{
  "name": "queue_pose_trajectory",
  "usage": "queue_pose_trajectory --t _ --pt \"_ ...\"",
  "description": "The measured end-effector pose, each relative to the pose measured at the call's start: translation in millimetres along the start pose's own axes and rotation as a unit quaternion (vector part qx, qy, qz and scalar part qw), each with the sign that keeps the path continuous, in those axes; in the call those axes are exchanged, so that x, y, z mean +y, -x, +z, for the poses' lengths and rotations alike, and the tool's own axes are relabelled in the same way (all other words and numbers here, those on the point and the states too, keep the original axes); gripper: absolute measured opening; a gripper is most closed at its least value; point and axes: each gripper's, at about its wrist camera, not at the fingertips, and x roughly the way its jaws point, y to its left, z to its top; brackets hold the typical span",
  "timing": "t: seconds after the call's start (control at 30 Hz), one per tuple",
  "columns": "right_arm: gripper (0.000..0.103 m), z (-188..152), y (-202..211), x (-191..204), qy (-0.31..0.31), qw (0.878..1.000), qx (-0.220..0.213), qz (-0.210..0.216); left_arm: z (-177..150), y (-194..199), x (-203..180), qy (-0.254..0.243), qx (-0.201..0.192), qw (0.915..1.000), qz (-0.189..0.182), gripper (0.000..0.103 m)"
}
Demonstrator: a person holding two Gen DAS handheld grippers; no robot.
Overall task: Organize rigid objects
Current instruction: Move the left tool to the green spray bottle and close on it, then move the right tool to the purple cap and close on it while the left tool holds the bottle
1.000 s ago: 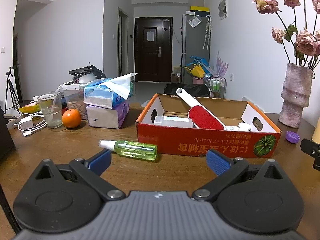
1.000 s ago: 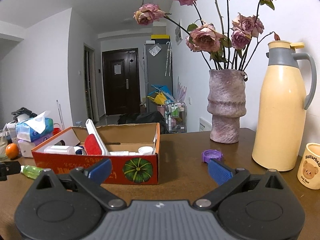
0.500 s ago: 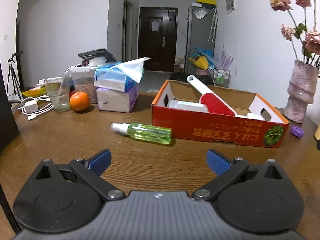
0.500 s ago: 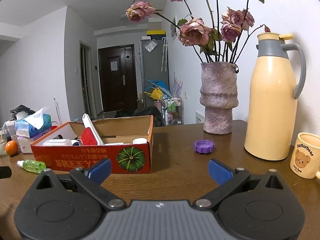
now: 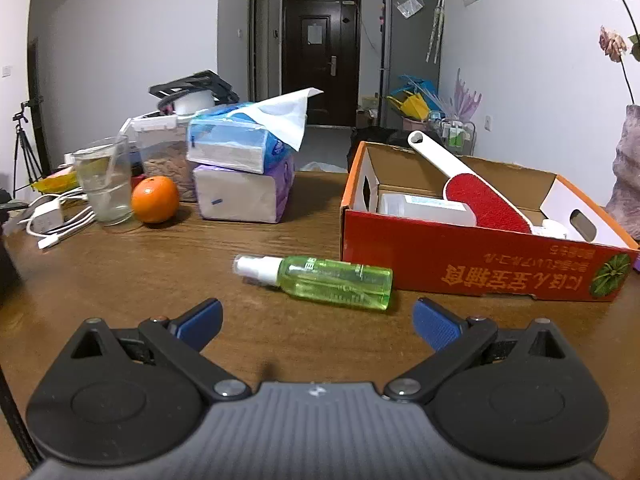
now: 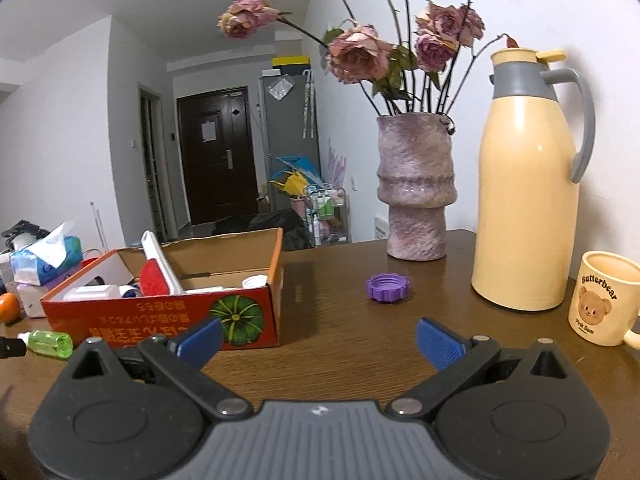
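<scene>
A green spray bottle [image 5: 320, 282] lies on its side on the wooden table, just in front of my open left gripper [image 5: 316, 320]; it also shows at the far left of the right wrist view [image 6: 50, 342]. Right of it stands a red cardboard box [image 5: 480, 264] holding a red lint brush [image 5: 476, 188] and white containers. My right gripper [image 6: 318, 340] is open and empty, with a purple cap [image 6: 387, 287] on the table ahead of it and the box [image 6: 168, 320] to its left.
Tissue packs [image 5: 240, 168], an orange [image 5: 155, 199], a glass [image 5: 105, 184] and cables [image 5: 52, 224] crowd the back left. A vase of roses [image 6: 416, 188], a cream thermos [image 6: 528, 192] and a bear mug [image 6: 600, 300] stand at the right.
My left gripper has swung left and down, bringing the spray bottle between its fingers. My right gripper has pulled back and turned right; the mug now shows more fully. Both stay open.
</scene>
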Motion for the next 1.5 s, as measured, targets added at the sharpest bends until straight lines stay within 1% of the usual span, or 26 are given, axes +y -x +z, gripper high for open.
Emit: queue_pose_trajectory --t 0.13,0.2,0.27,0.33,0.4,0.53,0.63,0.7,0.77,0.83,0.87,0.9,0.93,1.0,1.03,1.1,1.13,1.17,1.2,1.27,1.4,1.43,1.47,1.5 --pt "0.103 -0.8 -5.0 -3.8 -0.005 1.0 0.005 -0.01 6.1 -18.7 -3.1 -0.018 0.006 0.9998 -0.007 0.103" --pt "0.103 -1.5 -7.6 -4.8 -0.005 1.0 0.008 -0.014 7.1 -25.5 -4.0 -0.035 0.007 0.9992 -0.014 0.103" --pt "0.103 -2.3 -10.0 -6.9 -0.006 1.0 0.011 -0.02 7.3 -33.2 -4.2 -0.067 0.012 0.9973 -0.027 0.103" --pt "0.103 -3.3 -12.9 -9.0 -0.006 1.0 0.015 -0.026 6.8 -40.1 -3.6 -0.09 0.013 0.9956 -0.023 0.103" --pt "0.103 -4.2 -16.9 -11.0 -0.008 0.999 0.019 -0.033 8.4 -45.9 0.2 -0.103 0.01 0.9943 -0.026 0.103" --pt "0.103 -5.6 -28.8 -15.9 -0.008 0.998 0.028 -0.052 14.9 -59.6 8.2 -0.122 0.005 0.9914 -0.047 0.103" --pt "0.103 -5.7 -34.9 -19.7 -0.009 0.997 0.029 -0.066 19.3 -67.9 13.1 -0.141 0.002 0.9863 -0.085 0.103" --pt "0.103 -5.4 -39.4 -22.7 -0.012 0.997 0.03 -0.073 20.1 -71.8 13.8 -0.161 0.002 0.9809 -0.11 0.103" --pt "0.103 -4.8 -45.8 -26.5 -0.018 0.996 0.035 -0.082 17.5 -77.5 10.1 -0.189 0.013 0.9743 -0.122 0.103" --pt "0.103 -4.2 -53.6 -30.3 -0.022 0.995 0.041 -0.09 14.4 -82.7 6.6 -0.205 0.024 0.9703 -0.127 0.103" --pt "0.103 -3.8 -56.7 -31.4 -0.023 0.994 0.043 -0.094 13.2 -83.7 5.5 -0.207 0.029 0.9687 -0.134 0.101" --pt "0.103 -3.5 -59.2 -32.3 -0.023 0.994 0.043 -0.096 12.5 -83.4 5.4 -0.206 0.033 0.9671 -0.145 0.094" --pt "0.103 -2.8 -61.0 -32.7 -0.023 0.994 0.044 -0.097 11.4 -81.7 5.0 -0.204 0.036 0.9663 -0.153 0.091" --pt "0.103 -2.0 -65.2 -34.1 -0.021 0.994 0.044 -0.098 8.6 -76.0 4.5 -0.202 0.041 0.9648 -0.163 0.078" --pt "0.103 -1.3 -67.2 -34.6 -0.021 0.994 0.045 -0.097 6.6 -72.4 4.2 -0.2 0.044 0.9644 -0.167 0.074" --pt "0.103 -0.3 -70.7 -35.7 -0.02 0.994 0.046 -0.094 1.8 -63.0 2.4 -0.199 0.047 0.963 -0.176 0.061" --pt "0.103 0.7 -73.1 -36.5 -0.018 0.995 0.046 -0.091 0.1 -58.3 0.5 -0.196 0.049 0.9629 -0.179 0.056" --pt "0.103 1.5 -75.6 -36.9 -0.017 0.995 0.046 -0.09 -2.9 -52.5 -1.2 -0.193 0.051 0.9623 -0.185 0.044" --pt "0.103 2.8 -79.0 -37.7 -0.014 0.995 0.046 -0.089 -5.0 -48.2 -2.8 -0.189 0.053 0.9618 -0.191 0.036" --pt "0.103 5.3 -86.4 -39.6 -0.01 0.995 0.048 -0.09 -10.5 -39.4 -8.0 -0.181 0.055 0.9624 -0.195 0.032" --pt "0.103 10.2 -100.7 -45.0 -0.006 0.995 0.051 -0.091 -18.1 -27.8 -22.0 -0.172 0.051 0.9676 -0.177 0.032" --pt "0.103 11.5 -104.6 -47.0 -0.006 0.994 0.052 -0.091 -18.7 -26.1 -24.5 -0.17 0.051 0.9687 -0.173 0.033" --pt "0.103 12.5 -108.0 -48.8 -0.007 0.994 0.054 -0.09 -19.5 -25.1 -26.7 -0.166 0.051 0.9704 -0.168 0.039" --pt "0.103 13.5 -111.9 -50.6 -0.007 0.994 0.056 -0.089 -19.9 -24.4 -29.0 -0.161 0.052 0.972 -0.163 0.054"
